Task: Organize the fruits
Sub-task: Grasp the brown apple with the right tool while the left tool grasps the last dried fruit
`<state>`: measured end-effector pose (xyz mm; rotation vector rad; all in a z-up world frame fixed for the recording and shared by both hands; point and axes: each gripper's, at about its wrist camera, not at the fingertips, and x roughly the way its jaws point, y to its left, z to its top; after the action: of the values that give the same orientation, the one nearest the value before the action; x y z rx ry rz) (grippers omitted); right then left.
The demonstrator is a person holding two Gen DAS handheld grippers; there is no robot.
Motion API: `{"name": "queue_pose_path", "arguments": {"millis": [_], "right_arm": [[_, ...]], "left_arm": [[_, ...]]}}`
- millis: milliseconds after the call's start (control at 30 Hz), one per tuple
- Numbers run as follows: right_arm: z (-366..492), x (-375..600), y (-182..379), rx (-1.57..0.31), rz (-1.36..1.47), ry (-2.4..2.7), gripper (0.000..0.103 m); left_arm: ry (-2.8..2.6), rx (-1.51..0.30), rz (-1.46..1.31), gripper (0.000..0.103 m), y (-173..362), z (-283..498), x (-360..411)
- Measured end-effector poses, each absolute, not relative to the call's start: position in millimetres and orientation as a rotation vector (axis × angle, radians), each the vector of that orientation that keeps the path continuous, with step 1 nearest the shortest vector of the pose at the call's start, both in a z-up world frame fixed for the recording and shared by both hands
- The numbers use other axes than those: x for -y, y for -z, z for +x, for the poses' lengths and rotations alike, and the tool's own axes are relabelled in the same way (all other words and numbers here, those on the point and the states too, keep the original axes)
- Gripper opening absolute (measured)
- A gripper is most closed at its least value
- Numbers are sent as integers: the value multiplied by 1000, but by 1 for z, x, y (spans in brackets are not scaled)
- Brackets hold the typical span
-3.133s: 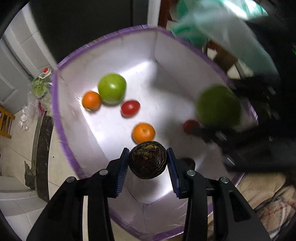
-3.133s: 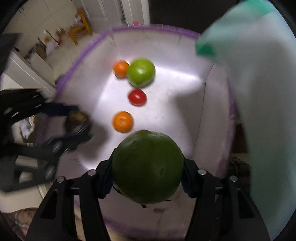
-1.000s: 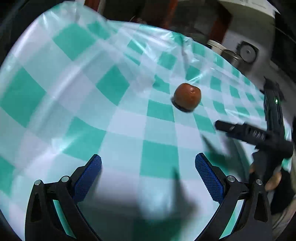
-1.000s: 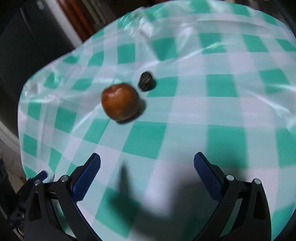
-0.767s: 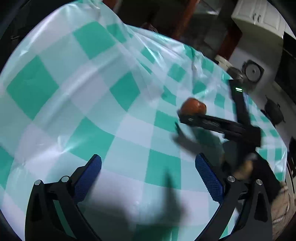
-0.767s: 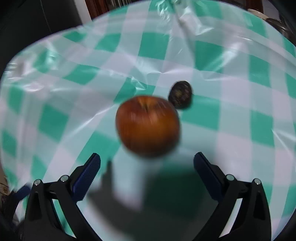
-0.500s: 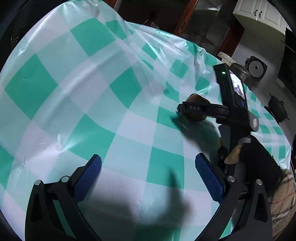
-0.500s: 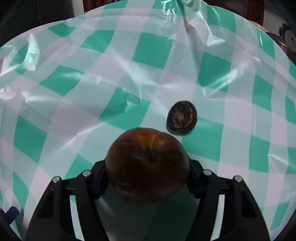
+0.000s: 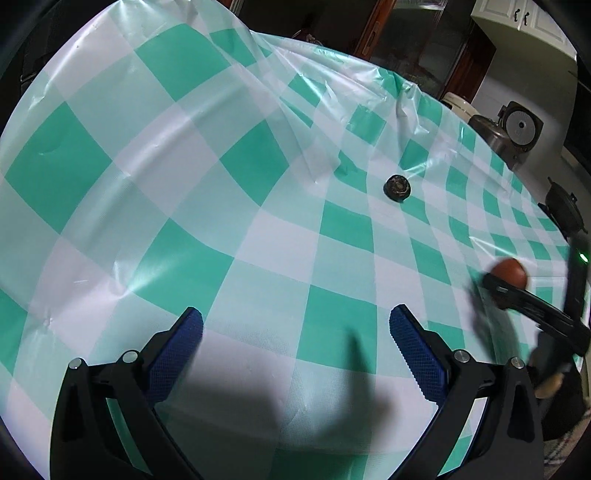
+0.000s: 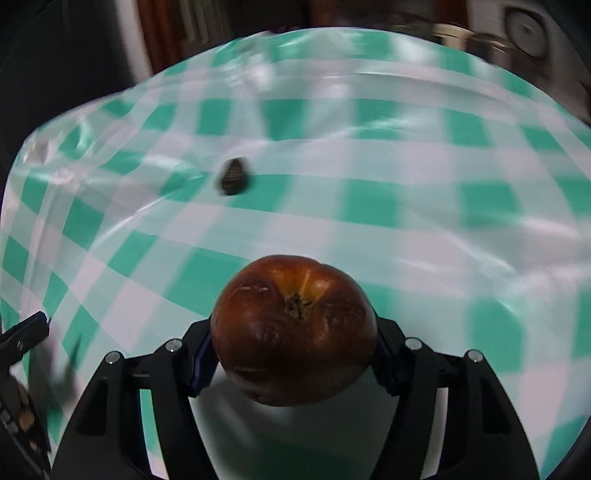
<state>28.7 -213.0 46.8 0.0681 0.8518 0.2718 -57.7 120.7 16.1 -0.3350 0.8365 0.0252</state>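
Right gripper clamped a reddish-brown apple, lifted clear of the checked tablecloth. Left gripper hovered empty, jaws wide. One small dark round fruit lay on the cloth, far and slightly right of the left gripper, with nothing between them; the free left hand looked best placed for it. A rice cooker stood beyond the table's far right edge.

Green-and-white checked plastic tablecloth covers table, creased, glossy under light. Beyond far edge: rice cooker beside white cabinet, dark pot at right, dark wood doors behind.
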Motion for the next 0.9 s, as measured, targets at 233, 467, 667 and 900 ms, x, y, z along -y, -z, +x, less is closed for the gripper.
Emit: {"name": "queue_pose_path", "arguments": {"millis": [233,467,667,900], "right_arm": [[22,276,-43,-831,223,-217,67],[17,268,-50,-797,161,-222,67],[21,270,-47,-812,184,-217,67],[24,265,-44,-824,186,-220,67]], "left_arm": [[-15,-892,-247,98,-15,-42,-98],[68,-940,-278,98,-18,29,-39],[-5,-937,-239,97,-9,116,1],[-79,-926,-189,75,-4,180,16]]}}
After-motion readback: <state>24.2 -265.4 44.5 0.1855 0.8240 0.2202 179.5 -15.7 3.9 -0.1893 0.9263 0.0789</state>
